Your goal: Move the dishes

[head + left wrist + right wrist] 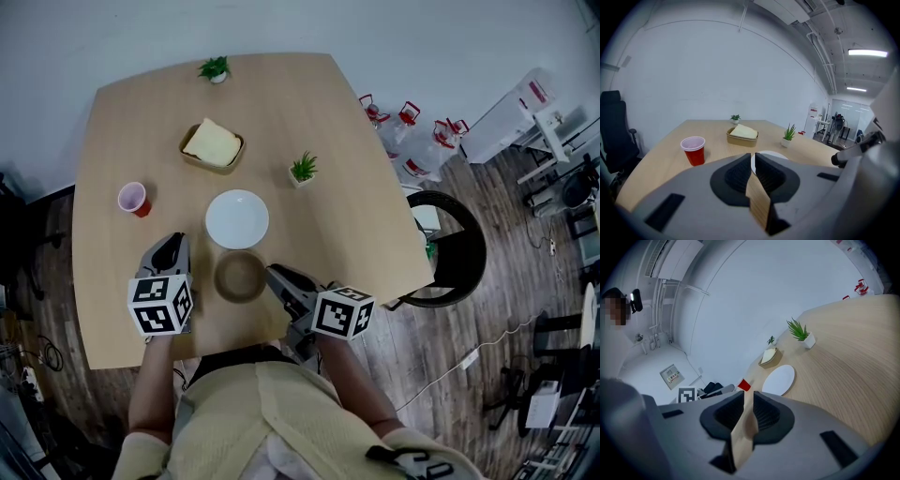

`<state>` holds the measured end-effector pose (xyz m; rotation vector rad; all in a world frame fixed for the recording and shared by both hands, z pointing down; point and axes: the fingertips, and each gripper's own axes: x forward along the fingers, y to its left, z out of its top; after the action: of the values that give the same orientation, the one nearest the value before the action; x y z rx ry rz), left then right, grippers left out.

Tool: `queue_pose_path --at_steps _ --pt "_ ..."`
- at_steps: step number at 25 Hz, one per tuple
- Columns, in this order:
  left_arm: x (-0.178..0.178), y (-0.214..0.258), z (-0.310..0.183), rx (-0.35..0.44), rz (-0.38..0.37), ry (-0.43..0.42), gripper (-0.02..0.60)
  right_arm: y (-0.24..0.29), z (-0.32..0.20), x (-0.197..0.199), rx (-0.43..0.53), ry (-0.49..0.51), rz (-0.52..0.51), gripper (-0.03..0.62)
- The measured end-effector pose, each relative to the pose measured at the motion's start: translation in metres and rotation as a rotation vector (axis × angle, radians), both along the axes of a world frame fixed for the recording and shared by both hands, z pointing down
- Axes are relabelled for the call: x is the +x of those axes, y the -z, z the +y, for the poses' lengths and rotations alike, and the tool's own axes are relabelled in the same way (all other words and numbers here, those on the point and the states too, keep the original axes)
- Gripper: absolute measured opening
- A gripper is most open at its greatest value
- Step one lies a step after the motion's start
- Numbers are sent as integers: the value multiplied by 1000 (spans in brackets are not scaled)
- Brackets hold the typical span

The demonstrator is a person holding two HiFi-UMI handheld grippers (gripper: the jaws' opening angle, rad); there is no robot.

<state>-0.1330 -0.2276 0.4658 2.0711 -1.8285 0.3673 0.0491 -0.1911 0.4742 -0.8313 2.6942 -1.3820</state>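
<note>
The step in hand is judged to be the taking-up of the brown bowl [240,277], which stands on the table [309,122] just on the person's side of the white plate [236,218], close to it but seemingly not touching.

The right gripper [275,276] is set at the bowl's rim, on the side away from the red cup [134,199]. In the right gripper view its jaws are drawn close around a thin tan edge, which is taken to be that rim, so the bowl appears to be gripped.

The left gripper [173,246] is held on the person's side of the plate, beside the bowl on the cup's side and apart from it. Its jaws are nearly together, with only a narrow slit between them. Nothing is seen in that slit but the table and a sliver of the plate beyond.

The bowl is not yet seen lifted. For the next move, a firm hold on the rim would be needed. The bowl would have to be raised level and carried clear of the plate, so that the plate is not struck or dragged.
</note>
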Motion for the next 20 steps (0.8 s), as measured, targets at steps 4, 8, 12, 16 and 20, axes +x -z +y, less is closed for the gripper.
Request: queue_pose_path --at_steps 4,8,12,16,20 --pt "2 -2 15 -4 4 1 38 0 -1 1 5 -10 7 64" --pt "3 -7 29 -15 -5 4 38 -1 0 2 10 -16 20 52" --pt "5 -10 42 -24 12 15 38 -1 0 3 20 -27 47 35" --pt "9 -13 55 -35 42 29 38 -2 1 7 28 -38 73 21" --pt "10 -17 67 -44 60 37 38 -7 3 9 35 -47 105 17"
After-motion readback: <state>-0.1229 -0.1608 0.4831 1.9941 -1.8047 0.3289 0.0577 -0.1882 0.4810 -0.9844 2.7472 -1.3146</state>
